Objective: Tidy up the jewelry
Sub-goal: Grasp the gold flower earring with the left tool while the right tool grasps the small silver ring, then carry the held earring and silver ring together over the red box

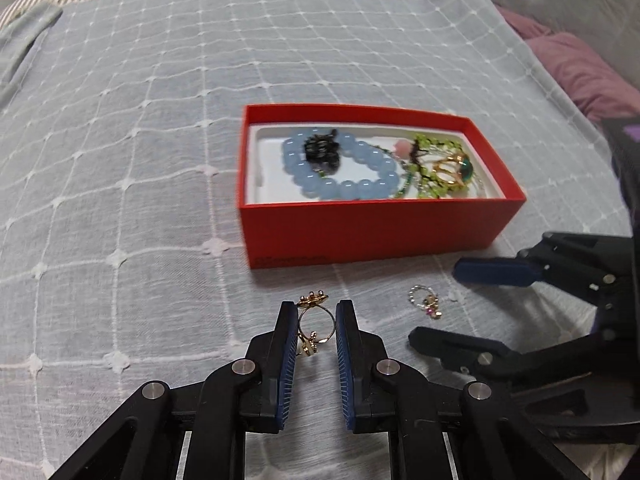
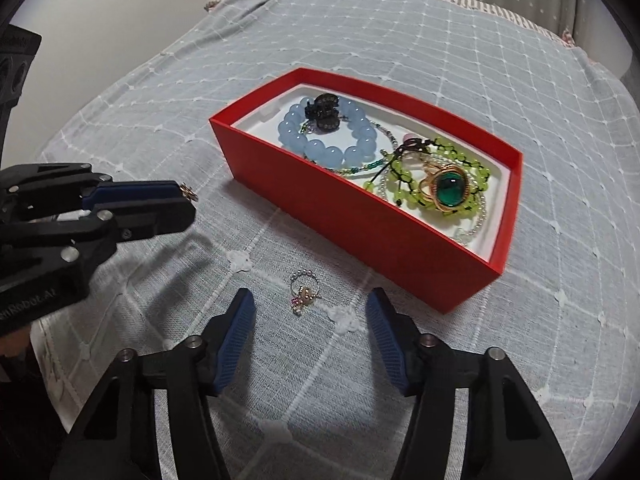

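Grey-blue checked bedspread (image 1: 120, 160) covers the whole work surface, with a red box (image 1: 360, 232) sitting on it as my landmark. Inside the box: a blue bead bracelet (image 1: 340, 176), a black hair clip (image 1: 322, 150), a green bead bracelet (image 2: 440, 160) and a big green-stone ring (image 2: 450, 192).

My left gripper (image 1: 316, 312) is in front of the box's near wall, jaws narrow and clamped on a gold ring (image 1: 316, 318); the band sits between the blue pads, its ornament poking out past the tips. A second gold piece seems to hang just under it, can't tell what.

My right gripper (image 2: 308, 308) is also in front of the box, jaws about half open, touching nothing. A small beaded ring (image 2: 304, 292) lies on the bedspread between its fingertips, clear of both pads, near the box's front wall.
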The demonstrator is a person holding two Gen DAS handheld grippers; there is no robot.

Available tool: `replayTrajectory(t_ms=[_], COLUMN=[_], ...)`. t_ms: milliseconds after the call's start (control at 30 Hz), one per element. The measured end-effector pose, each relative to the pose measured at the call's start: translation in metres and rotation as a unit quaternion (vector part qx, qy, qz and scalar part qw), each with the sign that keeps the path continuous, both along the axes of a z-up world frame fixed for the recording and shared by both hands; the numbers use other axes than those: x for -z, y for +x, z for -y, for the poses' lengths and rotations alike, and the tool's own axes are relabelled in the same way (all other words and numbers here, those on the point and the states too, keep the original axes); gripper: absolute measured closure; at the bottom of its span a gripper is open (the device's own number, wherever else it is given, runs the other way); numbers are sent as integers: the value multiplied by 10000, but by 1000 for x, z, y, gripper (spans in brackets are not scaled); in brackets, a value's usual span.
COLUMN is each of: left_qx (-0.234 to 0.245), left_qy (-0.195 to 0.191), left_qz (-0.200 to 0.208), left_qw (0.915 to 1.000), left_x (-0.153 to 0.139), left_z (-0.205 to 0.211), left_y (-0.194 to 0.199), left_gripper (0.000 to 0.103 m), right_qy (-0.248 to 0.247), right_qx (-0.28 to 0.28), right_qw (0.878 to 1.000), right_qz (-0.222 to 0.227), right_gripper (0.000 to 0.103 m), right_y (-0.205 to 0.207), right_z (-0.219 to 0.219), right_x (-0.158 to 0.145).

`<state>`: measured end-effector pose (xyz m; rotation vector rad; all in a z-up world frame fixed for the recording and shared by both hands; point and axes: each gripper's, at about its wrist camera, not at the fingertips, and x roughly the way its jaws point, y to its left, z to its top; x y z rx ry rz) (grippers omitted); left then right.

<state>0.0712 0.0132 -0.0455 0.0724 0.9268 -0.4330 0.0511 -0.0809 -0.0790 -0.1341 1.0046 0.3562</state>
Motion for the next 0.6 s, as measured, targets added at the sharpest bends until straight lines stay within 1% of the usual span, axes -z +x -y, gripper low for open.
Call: replayTrajectory(t_ms=[33, 133, 200, 267, 300, 333, 367, 433, 533, 600], left_qx=[-23, -55, -79, -93, -62, 27, 143, 311, 565, 662], left_qy=[-37, -163, -345, -508, -557, -563, -528, -372, -124, 91], left_qz=[-33, -134, -275, -412, -468, -523, -546, -546, -606, -576], left_qw=[10000, 9998, 9990, 9978, 9973, 9970, 9970, 9973, 9965, 9961], left_x=[0, 2, 4, 6, 7, 8, 10, 13, 20, 25], left_z=[-3, -10, -16, -21, -21, -20, -18, -12, -2, 2], left_y=[1, 2, 5, 7, 8, 8, 8, 6, 1, -2], left_gripper=[89, 89, 89, 89, 89, 89, 89, 89, 88, 77], right_qy=[-48, -99, -122, -132, -151, -164, -163, -151, -172, -162], right_qx=[-19, -76, -104, -170, -201, -229, -253, -278, -296, -303], right_qw=[10000, 9999, 9998, 9997, 9996, 9995, 9994, 9994, 9993, 9992], right_qz=[18, 112, 144, 147, 150, 154, 159, 160, 178, 186], right_gripper=[50, 53, 58, 66, 67, 71, 77, 85, 86, 87], right_y=[2, 6, 7, 8, 8, 8, 8, 8, 7, 6], right_z=[-2, -6, -7, -10, -12, -13, -14, -14, -15, -15], right_x=[2, 3, 4, 5, 5, 5, 5, 4, 2, 1])
